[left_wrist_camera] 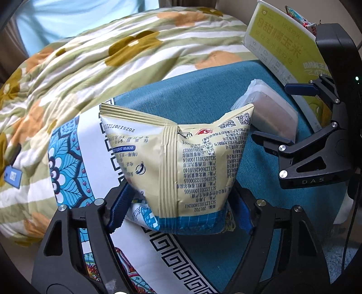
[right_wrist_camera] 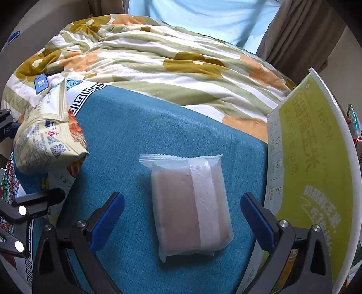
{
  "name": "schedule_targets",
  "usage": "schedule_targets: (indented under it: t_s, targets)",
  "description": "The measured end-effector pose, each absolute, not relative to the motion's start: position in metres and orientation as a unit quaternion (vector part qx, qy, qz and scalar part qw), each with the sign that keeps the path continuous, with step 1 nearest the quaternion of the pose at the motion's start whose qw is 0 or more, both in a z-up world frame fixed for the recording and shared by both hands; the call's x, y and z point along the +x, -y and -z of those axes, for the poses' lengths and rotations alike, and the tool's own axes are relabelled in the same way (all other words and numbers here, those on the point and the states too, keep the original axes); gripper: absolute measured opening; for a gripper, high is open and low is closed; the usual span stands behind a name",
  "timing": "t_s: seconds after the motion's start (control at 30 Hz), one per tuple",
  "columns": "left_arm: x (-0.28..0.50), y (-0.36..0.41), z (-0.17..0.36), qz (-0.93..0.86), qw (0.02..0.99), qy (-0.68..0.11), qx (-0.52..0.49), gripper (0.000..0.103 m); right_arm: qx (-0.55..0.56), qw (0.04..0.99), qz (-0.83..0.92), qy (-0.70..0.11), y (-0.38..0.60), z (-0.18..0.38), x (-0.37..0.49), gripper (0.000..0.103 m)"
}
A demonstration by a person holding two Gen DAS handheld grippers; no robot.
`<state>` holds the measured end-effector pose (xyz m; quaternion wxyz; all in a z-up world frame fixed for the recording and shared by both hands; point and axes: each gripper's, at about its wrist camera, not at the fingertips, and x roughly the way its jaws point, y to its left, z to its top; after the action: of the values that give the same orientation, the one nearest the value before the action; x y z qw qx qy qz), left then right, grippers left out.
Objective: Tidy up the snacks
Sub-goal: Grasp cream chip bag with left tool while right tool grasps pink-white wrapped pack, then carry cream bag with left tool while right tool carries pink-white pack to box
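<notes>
A puffy beige snack bag (left_wrist_camera: 181,158) with printed text stands between the fingers of my left gripper (left_wrist_camera: 181,192), whose blue pads press its lower sides. It rests over another snack packet (left_wrist_camera: 140,214) with a blue and white print. To the right, a translucent wrapped packet (right_wrist_camera: 190,203) lies flat on the teal cloth (right_wrist_camera: 135,135). My right gripper (right_wrist_camera: 182,199) straddles it, open, with its pads clear of the wrapper on both sides. That right gripper (left_wrist_camera: 287,113) also shows at the right edge of the left wrist view, over the translucent packet (left_wrist_camera: 271,113).
A yellow-green cardboard box (right_wrist_camera: 316,169) stands tilted at the right, with wrapped snacks (left_wrist_camera: 298,18) poking out behind it. A floral quilt (right_wrist_camera: 158,63) covers the bed beyond the cloth. A small blue card (right_wrist_camera: 40,82) lies on the quilt at left.
</notes>
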<state>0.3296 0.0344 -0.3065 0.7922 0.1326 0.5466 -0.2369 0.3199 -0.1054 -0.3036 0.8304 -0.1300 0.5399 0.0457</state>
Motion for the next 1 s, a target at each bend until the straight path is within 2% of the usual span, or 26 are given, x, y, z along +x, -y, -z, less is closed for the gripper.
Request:
schedule_targets:
  t_s: [0.07,0.2,0.53,0.73,0.8,0.87,1.0]
  targets:
    - [0.332,-0.035,0.308,0.236,0.791,-0.55,0.127,0.065,-0.132,0.828,-0.042,-0.544,0.109,0.307,0.322,0.101]
    - [0.333,-0.037,0.308,0.236,0.792,-0.55,0.125,0.059,-0.127,0.824,-0.048,-0.551,0.111,0.315,0.327,0.1]
    - [0.329,-0.055,0.303,0.218,0.8,-0.549,0.103,0.053,-0.072,0.82,-0.051,-0.566,0.117,0.323,0.332,0.097]
    - [0.323,-0.063,0.296,0.219,0.803,-0.547,0.09,0.053,-0.03,0.821,-0.051,-0.568,0.126,0.322,0.327,0.083]
    - [0.32,-0.063,0.292,0.219,0.805,-0.543,0.091,0.053,-0.029,0.823,-0.049,-0.565,0.126,0.32,0.324,0.071]
    - [0.317,-0.064,0.288,0.219,0.807,-0.54,0.091,0.053,-0.026,0.825,-0.047,-0.562,0.127,0.318,0.322,0.064]
    - [0.308,-0.068,0.272,0.217,0.815,-0.53,0.089,0.053,-0.019,0.826,-0.038,-0.562,0.126,0.316,0.317,0.061]
